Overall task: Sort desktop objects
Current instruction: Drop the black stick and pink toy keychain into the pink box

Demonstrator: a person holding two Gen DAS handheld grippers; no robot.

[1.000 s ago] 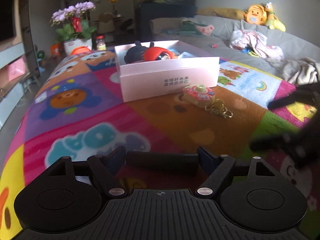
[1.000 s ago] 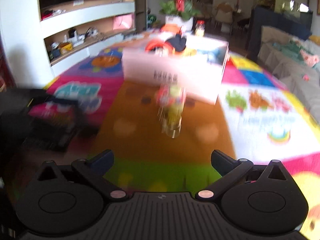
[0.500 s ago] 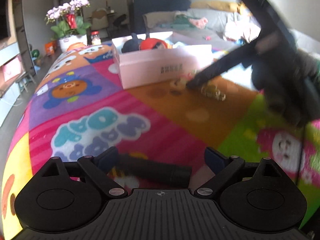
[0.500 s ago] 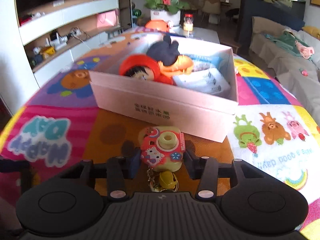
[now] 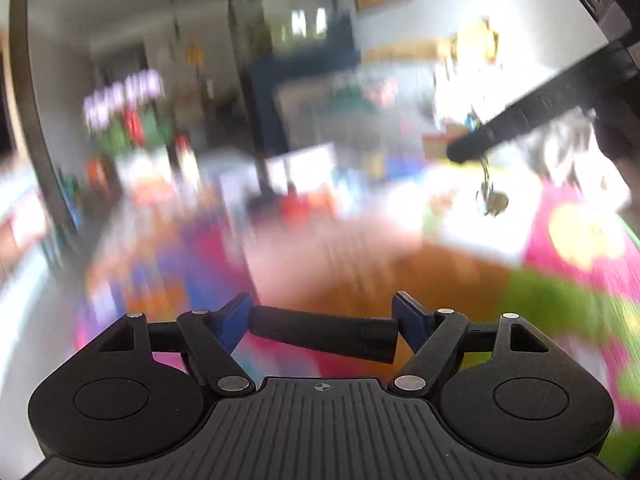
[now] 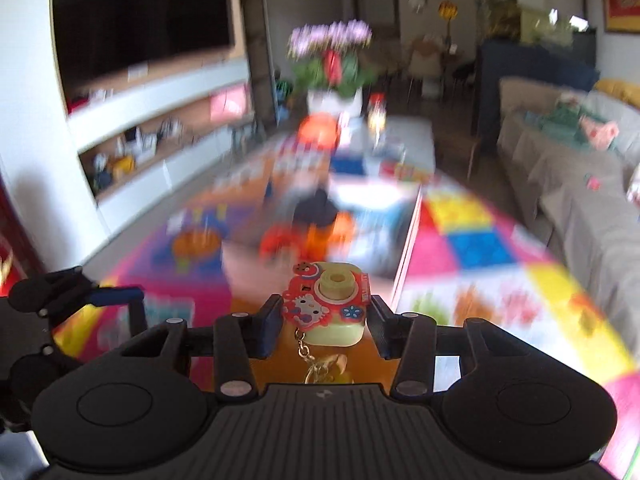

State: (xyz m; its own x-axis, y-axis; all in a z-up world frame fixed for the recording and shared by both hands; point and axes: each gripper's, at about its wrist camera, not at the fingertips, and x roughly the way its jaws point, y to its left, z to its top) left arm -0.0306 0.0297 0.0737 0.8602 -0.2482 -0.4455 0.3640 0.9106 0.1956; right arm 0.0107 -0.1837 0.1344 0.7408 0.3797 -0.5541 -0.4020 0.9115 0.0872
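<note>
The right tool (image 6: 324, 322) grips the toy camera (image 6: 334, 304) between both pads, clear of the patterned surface (image 6: 472, 240); its keychain (image 6: 320, 368) hangs below, partly cut off by the tool body. The left tool (image 5: 322, 318) has just been closing on a black cylinder (image 5: 324, 334) held end to end. The open box (image 6: 404, 240) ahead is motion-blurred; its contents are indistinct.

Both wrist views look forward, close over the colourful mat (image 6: 472, 240).
</note>
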